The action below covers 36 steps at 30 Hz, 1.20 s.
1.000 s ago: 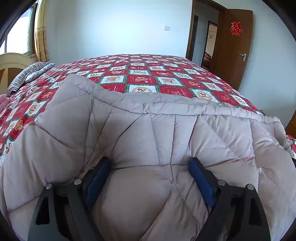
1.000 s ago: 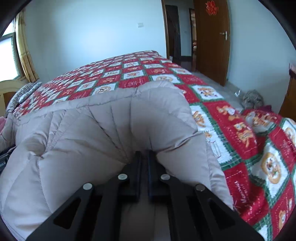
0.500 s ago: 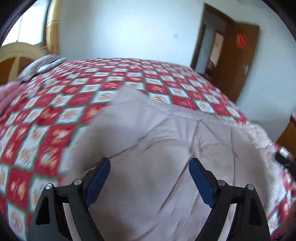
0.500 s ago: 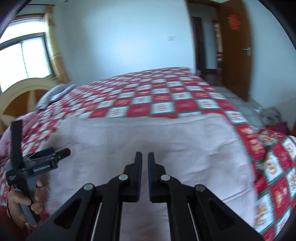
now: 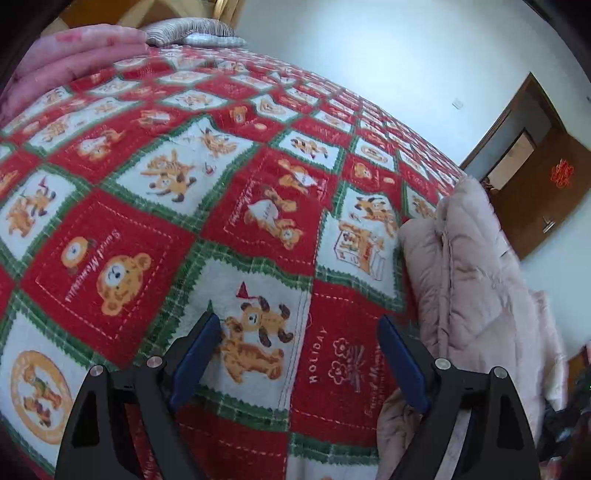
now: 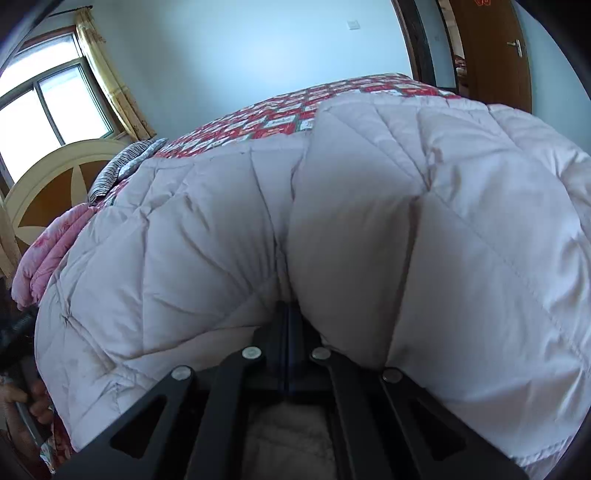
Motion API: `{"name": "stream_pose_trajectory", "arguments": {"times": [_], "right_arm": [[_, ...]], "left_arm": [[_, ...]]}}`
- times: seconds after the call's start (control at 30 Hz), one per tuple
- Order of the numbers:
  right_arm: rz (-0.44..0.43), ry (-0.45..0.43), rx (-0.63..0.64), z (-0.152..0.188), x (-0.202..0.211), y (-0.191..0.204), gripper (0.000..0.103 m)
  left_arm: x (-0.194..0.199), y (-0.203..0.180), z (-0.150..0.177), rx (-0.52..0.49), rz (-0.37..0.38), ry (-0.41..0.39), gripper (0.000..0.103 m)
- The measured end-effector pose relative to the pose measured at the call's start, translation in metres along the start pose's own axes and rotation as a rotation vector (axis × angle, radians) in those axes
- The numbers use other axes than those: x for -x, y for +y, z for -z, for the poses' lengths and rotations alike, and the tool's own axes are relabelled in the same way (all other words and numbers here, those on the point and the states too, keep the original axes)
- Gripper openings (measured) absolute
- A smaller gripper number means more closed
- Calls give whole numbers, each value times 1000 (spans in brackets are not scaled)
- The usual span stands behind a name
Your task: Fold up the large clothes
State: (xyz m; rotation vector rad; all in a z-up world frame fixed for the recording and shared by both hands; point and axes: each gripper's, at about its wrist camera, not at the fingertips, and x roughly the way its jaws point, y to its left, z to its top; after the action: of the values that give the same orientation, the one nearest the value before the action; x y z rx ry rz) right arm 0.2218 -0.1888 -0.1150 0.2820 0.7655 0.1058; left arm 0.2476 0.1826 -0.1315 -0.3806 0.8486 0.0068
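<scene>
A pale pink quilted padded garment (image 6: 369,221) lies folded on the bed and fills the right wrist view. My right gripper (image 6: 286,317) is shut on its near edge; the cloth bulges over the fingertips and hides them. In the left wrist view the garment (image 5: 469,280) is a folded stack at the right. My left gripper (image 5: 299,350) is open and empty, its blue pads spread over the red, white and green bear-patterned bedspread (image 5: 184,206), left of the garment.
A pink folded blanket (image 5: 74,55) and a striped pillow (image 5: 192,33) lie at the head of the bed. A cream and brown headboard (image 6: 51,184) and a window (image 6: 51,103) stand behind. A brown door (image 5: 546,199) is open at the right.
My left gripper has let go of the garment and swung left, off it and over the bare bedspread. My right gripper stays shut on the garment, which now bulges close over it.
</scene>
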Motion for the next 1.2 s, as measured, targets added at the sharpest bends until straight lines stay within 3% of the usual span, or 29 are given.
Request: {"name": "stream_pose_trajectory", "arguments": {"times": [0.07,0.23,0.3,0.4,0.5,0.7,0.87,1.0,1.1,1.2], "right_arm": [[4,-1,3,0,2,1,0],[68,55,19,-9,5,9,0],[95,10,9,-14,24,17,0],[39,-57,27,-11,45,29,0],[39,32,37,5,19,27,0],[2,14,18,14,4,11,0],[-6,1,21,18,7,12,0],[-9,-1,22,15,7,14,0],[-2,-1,28,14,7,16,0],[7,-3,35,14,5,19,0]], "left_arm": [[2,-5,2,2,79,1,87],[2,5,8,253,534,70,87],[7,5,13,302,608,71,87],[26,-2,21,226,556,13,87],[43,4,29,179,480,-14,87],[69,31,45,125,367,-25,87],[61,10,64,189,474,47,93],[40,-18,69,228,451,67,93],[31,-27,57,280,387,11,93],[14,-34,43,344,407,-2,93]]}}
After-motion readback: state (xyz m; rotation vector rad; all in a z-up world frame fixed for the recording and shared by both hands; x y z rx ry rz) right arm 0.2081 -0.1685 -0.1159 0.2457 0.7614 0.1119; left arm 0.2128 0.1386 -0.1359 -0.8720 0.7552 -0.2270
